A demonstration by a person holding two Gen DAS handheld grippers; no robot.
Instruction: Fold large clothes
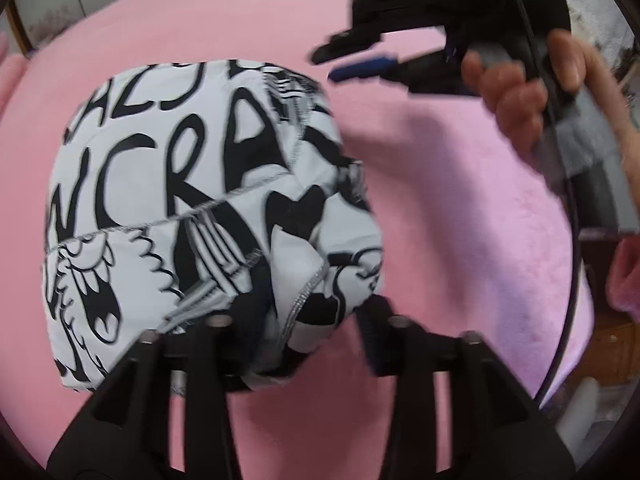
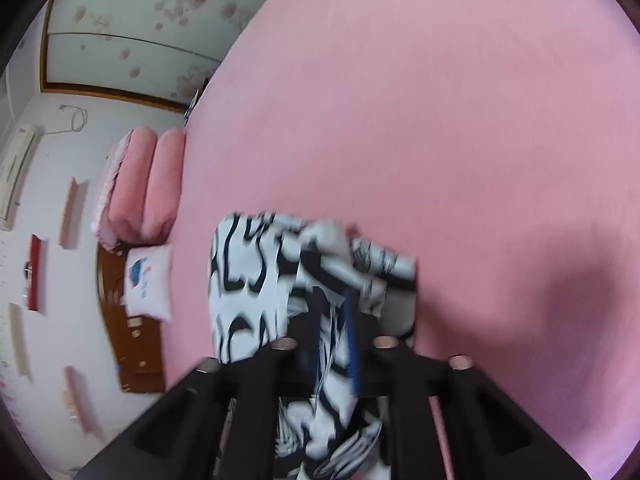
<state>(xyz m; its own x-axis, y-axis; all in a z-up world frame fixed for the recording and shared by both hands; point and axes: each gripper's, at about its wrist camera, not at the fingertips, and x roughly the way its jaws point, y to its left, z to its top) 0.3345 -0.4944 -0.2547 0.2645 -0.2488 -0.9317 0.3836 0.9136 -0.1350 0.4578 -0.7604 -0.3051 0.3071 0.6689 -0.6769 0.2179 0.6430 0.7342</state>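
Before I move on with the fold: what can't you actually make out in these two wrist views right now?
- Left wrist view: the garment's near edge is hidden behind the left gripper, so contact is unclear.
- Right wrist view: motion blur smears the garment between the right gripper's fingers; grip unclear.
- Garment type and fold neatness: underside hidden against the pink bed.

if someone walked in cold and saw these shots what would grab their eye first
The black-and-white graffiti-print garment, folded into a compact bundle, stands out sharply against the pink bed cover it lies on. In the left wrist view, the right gripper hovers above and to the right of it, held by a bare hand. At the head of the bed sit two rolled pink pillows and a small white cushion.
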